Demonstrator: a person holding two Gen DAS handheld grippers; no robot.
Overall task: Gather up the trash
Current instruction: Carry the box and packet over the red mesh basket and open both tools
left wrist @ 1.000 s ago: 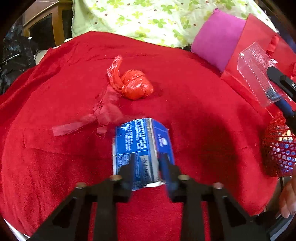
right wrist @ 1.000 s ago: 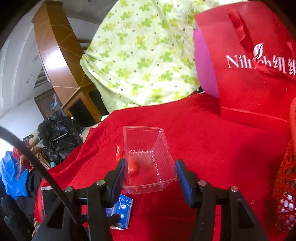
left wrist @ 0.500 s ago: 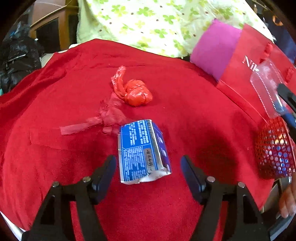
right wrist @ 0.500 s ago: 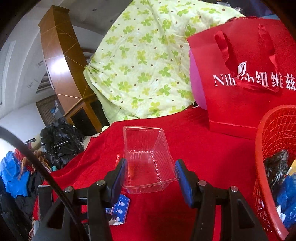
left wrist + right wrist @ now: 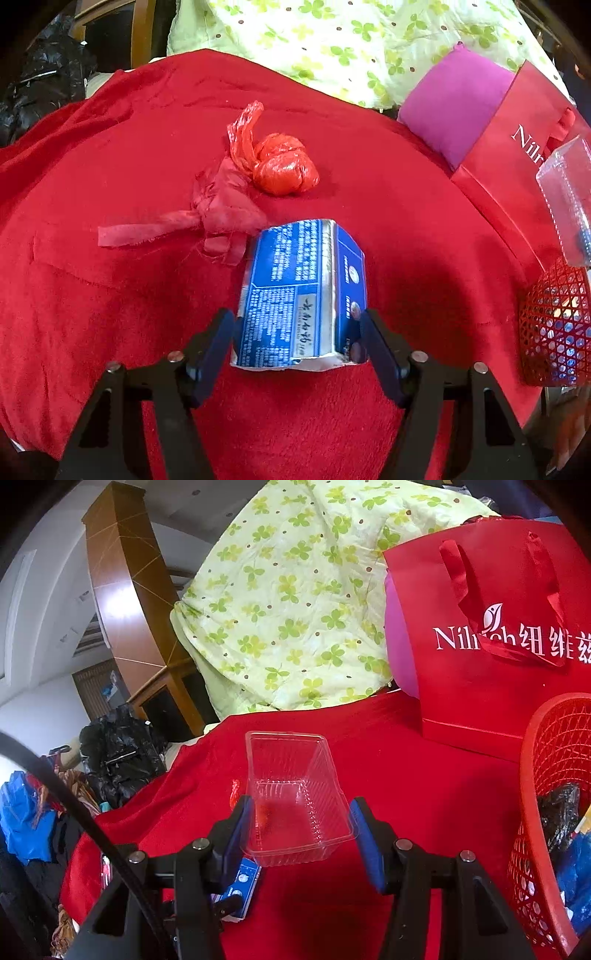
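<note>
Your left gripper [image 5: 297, 334] has just been closing; its fingers straddle the blue carton [image 5: 301, 295], whose long axis runs straight ahead, touching or nearly so. Your right gripper [image 5: 301, 825] clamps the clear tray [image 5: 295, 794], left of the red basket [image 5: 550, 812].

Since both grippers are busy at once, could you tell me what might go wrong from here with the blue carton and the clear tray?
The left gripper has just been closing around the blue carton; its pads sit only at the near, torn end, so the carton could tilt or slip when lifted.

The right gripper holds the clear plastic tray by its near end, short of the red basket; thin walls may buckle or pop free.

The red plastic scraps touch the carton and might drag along.
</note>
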